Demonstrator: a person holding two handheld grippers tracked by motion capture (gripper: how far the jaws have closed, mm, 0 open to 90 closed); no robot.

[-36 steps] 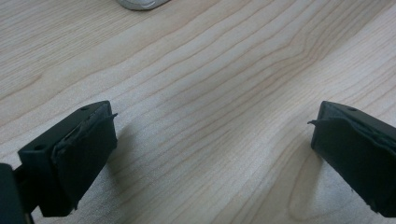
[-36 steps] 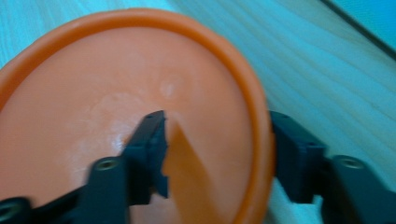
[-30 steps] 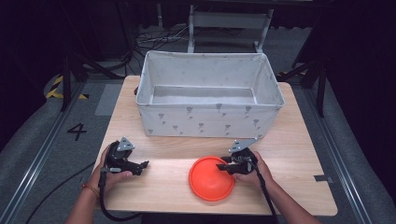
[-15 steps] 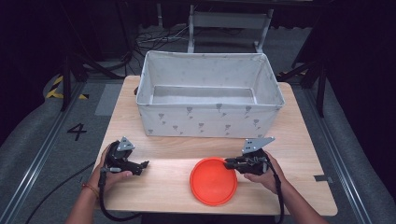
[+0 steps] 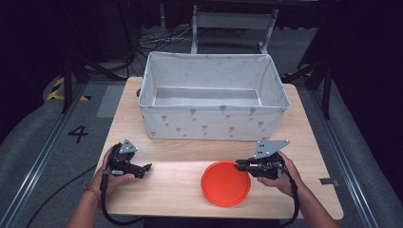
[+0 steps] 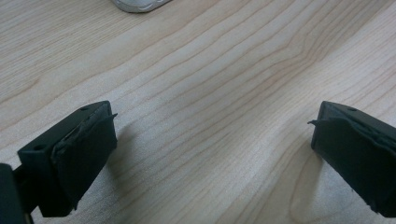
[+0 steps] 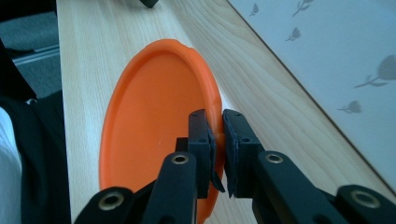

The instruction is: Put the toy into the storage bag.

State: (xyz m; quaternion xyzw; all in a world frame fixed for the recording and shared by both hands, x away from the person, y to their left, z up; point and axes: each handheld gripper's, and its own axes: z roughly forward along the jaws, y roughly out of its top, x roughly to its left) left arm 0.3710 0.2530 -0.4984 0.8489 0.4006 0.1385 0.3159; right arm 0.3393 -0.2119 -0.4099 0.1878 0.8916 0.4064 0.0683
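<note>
My right hand-held gripper [image 5: 239,165] has moved in the last second from the middle of the orange plate [image 5: 225,183] out to its right rim, and now its two jaws are pinched on this rim. In the right gripper view the rim sits between the black pads [image 7: 201,135], so I judge that the grip is taken and the plate is ready for lifting. The plate itself has shifted a little toward the right; it lies flat on the worktop [image 5: 171,185], near the front edge and right of the middle.

My left hand-held gripper [image 5: 145,167] has not changed its place. It rests near the front left corner of the worktop, with its jaws wide apart and holding nothing; in the left gripper view I see bare wood between them.

The white fabric bin [image 5: 214,102] with the small grey print stands along the back half of the worktop, and I think the plate goes there. Its front wall is between the plate and the inside, so I must raise the plate over this wall before I go forward. The grip is only on a thin rim, so the plate may tilt or slip when it leaves the wood. Nothing else lies on the way.
</note>
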